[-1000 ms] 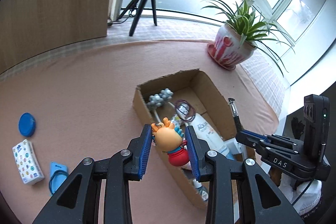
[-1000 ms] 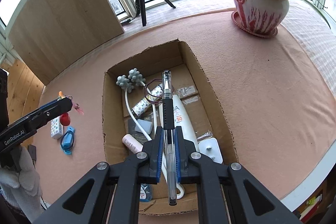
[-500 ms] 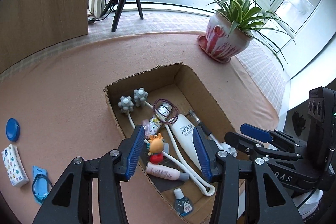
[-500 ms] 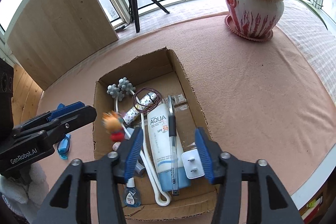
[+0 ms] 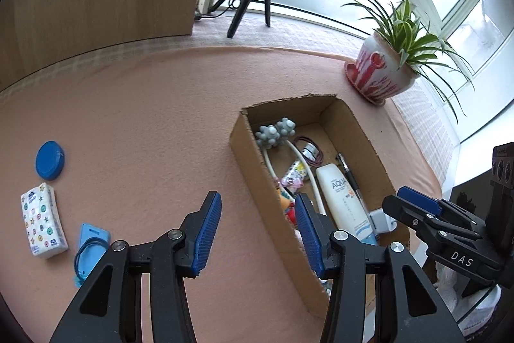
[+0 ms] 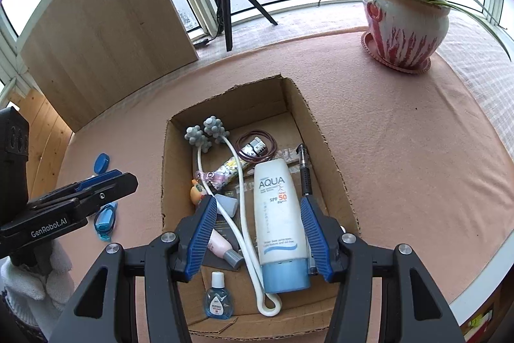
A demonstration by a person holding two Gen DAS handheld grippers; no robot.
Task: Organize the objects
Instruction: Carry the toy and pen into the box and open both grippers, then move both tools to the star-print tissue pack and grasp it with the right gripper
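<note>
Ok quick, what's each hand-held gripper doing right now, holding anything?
Left hand-held gripper: open, holding nothing.
Right hand-held gripper: open, holding nothing.

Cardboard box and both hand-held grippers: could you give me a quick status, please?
Both hand-held grippers, left and right, open, empty. Cardboard box loaded. Tissue pack, blue lid, blue tag outside.

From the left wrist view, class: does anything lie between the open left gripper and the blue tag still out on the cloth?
Nothing visible does. The left gripper, jaws open, hangs over bare pink cloth; the blue tag lies to its left with only cloth between. The tissue pack sits beyond it.
</note>
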